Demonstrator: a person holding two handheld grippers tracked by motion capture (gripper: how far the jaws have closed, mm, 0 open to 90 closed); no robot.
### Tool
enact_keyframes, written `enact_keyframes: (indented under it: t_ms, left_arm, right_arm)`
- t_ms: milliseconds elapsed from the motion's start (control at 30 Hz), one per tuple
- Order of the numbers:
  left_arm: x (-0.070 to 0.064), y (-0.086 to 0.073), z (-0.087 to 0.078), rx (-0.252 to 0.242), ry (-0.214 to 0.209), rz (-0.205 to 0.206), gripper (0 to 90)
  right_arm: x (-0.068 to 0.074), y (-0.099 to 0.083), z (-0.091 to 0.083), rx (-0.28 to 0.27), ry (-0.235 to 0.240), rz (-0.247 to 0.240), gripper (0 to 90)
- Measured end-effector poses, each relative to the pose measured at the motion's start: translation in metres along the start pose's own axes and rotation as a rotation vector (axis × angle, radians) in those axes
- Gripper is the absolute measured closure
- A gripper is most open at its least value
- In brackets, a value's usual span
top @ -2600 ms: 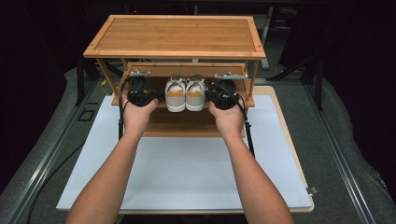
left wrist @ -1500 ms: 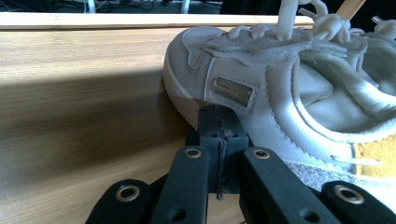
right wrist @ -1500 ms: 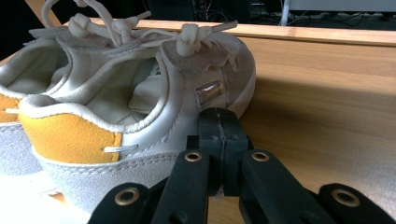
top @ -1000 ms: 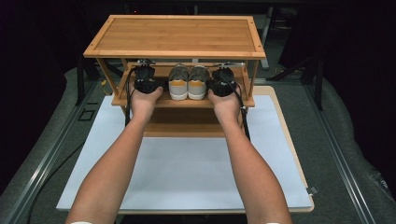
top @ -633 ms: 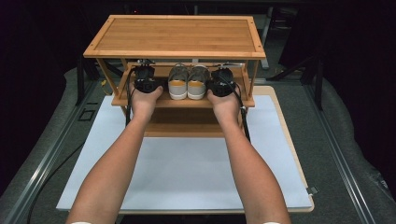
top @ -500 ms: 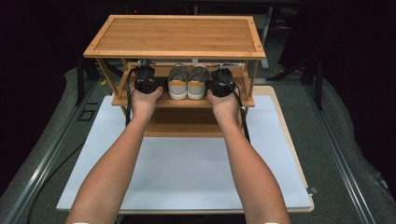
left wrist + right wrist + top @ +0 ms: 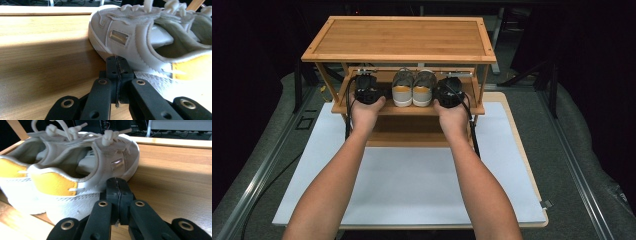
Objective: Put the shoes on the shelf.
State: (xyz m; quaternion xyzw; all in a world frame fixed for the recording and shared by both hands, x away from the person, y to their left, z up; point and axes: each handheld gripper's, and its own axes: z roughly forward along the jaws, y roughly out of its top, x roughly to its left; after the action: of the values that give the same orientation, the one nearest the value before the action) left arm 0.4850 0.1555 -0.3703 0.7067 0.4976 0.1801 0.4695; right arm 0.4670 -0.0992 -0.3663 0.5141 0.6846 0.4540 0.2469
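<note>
A pair of white sneakers with yellow heel tabs (image 7: 413,88) stands side by side on the middle shelf (image 7: 377,108) of a wooden rack, heels toward me. My left gripper (image 7: 368,88) rests on the shelf just left of the pair, jaws shut and empty; in the left gripper view its tips (image 7: 117,65) press against the left shoe's sole (image 7: 130,37). My right gripper (image 7: 448,91) sits just right of the pair, shut and empty, its tips (image 7: 117,187) against the right shoe (image 7: 82,172).
The rack's top board (image 7: 399,39) overhangs the shelf and both grippers. A lower shelf (image 7: 407,134) lies beneath. The rack stands at the far end of a white mat (image 7: 412,185) on the table. Dark floor and rails flank the table.
Both grippers have pushed forward under the top board, sliding the shoes deeper onto the shelf. Over the last second the hands have barely moved.
</note>
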Motion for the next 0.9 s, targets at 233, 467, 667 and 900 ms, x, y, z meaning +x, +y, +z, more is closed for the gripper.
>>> enact_keyframes:
  t_ms: [233, 467, 667, 900]
  left_arm:
    - [-0.001, -0.005, -0.014, -0.013, -0.013, 0.008, 88.6]
    - [-0.005, -0.009, -0.032, -0.031, -0.034, 0.032, 88.8]
    - [-0.007, -0.012, -0.042, -0.036, -0.052, 0.054, 88.9]
    - [-0.010, -0.018, -0.056, -0.042, -0.077, 0.068, 88.9]
  right_arm:
    - [0.005, -0.001, -0.012, -0.010, 0.000, -0.037, 89.2]
    - [0.013, -0.001, -0.031, -0.038, -0.010, -0.054, 88.4]
    - [0.014, -0.005, -0.038, -0.044, -0.020, -0.053, 88.4]
    - [0.010, -0.013, -0.046, -0.037, 0.008, -0.051, 88.6]
